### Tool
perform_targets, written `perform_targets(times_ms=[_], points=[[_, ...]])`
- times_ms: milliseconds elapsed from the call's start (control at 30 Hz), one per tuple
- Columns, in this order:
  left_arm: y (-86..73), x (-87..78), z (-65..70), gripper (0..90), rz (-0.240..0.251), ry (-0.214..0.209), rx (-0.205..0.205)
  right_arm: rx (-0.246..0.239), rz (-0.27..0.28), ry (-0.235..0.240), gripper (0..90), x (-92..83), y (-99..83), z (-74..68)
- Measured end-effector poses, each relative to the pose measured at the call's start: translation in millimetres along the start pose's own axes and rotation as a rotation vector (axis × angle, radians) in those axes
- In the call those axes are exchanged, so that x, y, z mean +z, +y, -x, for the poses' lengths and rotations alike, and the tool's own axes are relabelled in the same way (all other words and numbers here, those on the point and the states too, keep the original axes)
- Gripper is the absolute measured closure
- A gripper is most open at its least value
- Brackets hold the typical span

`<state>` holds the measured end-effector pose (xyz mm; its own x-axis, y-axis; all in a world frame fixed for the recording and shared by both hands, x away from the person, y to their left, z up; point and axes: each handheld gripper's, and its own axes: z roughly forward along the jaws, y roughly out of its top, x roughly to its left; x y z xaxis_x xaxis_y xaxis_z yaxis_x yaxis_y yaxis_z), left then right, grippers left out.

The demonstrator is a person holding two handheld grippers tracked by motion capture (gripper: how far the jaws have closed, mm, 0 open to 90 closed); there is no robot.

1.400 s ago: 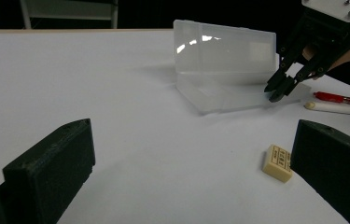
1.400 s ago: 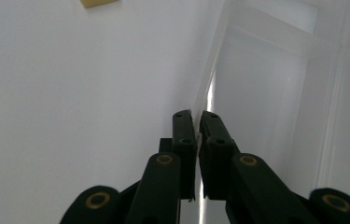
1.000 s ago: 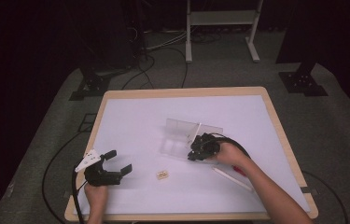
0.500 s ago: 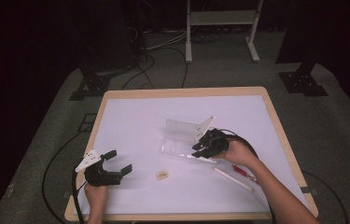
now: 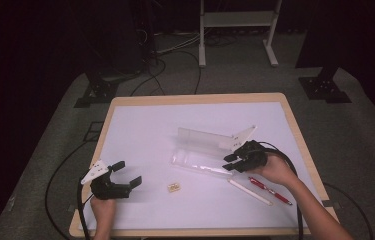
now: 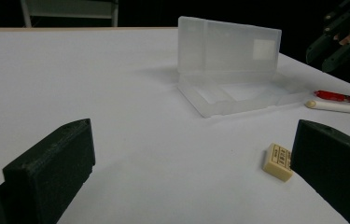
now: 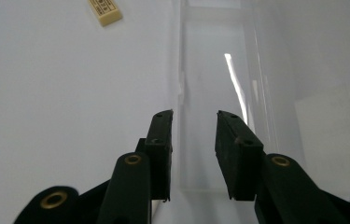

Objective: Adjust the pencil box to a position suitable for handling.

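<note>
A clear plastic case (image 5: pixel 202 150) lies open mid-table, its lid standing upright behind the tray (image 7: pixel 219 70). My right gripper (image 5: pixel 230 162) hovers at the tray's right end. Its jaws have just been opening and stand partly apart (image 7: pixel 193 119), pressing on nothing. A small cream eraser (image 5: pixel 174 187) lies in front of the case. A white pen (image 5: pixel 250 192) and a red pen (image 5: pixel 270 189) lie under the right hand. My left gripper (image 5: pixel 127 172) rests near the front left, wide open (image 6: pixel 191 163) and empty, aimed at the case (image 6: pixel 228 60) and the eraser (image 6: pixel 279 161).
The white table top (image 5: pixel 140 115) has a wooden rim. Cables and dark stands sit on the floor beyond the far edge. The right gripper (image 6: pixel 338 39) shows at the upper right of the left gripper view, above the red pen (image 6: pixel 343 97).
The right gripper has drawn back to the right, off the case, and its jaws have parted. The left gripper has stayed put.
</note>
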<state>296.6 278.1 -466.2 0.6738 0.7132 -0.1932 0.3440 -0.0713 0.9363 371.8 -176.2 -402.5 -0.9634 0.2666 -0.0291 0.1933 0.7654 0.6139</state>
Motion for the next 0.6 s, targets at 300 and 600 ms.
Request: perform_targets(times_ms=[300, 600], points=[[-0.1, 0.0, 0.5, 0.0, -0.002, 0.0, 0.004, 0.053, 0.021, -0.026, 63.2, -21.3, -23.8, -2.0], [-0.1, 0.2, 0.6, 0.0, -0.003, 0.001, 0.005, 0.102, 0.036, -0.044, 60.6, -36.2, -48.5, -4.4]])
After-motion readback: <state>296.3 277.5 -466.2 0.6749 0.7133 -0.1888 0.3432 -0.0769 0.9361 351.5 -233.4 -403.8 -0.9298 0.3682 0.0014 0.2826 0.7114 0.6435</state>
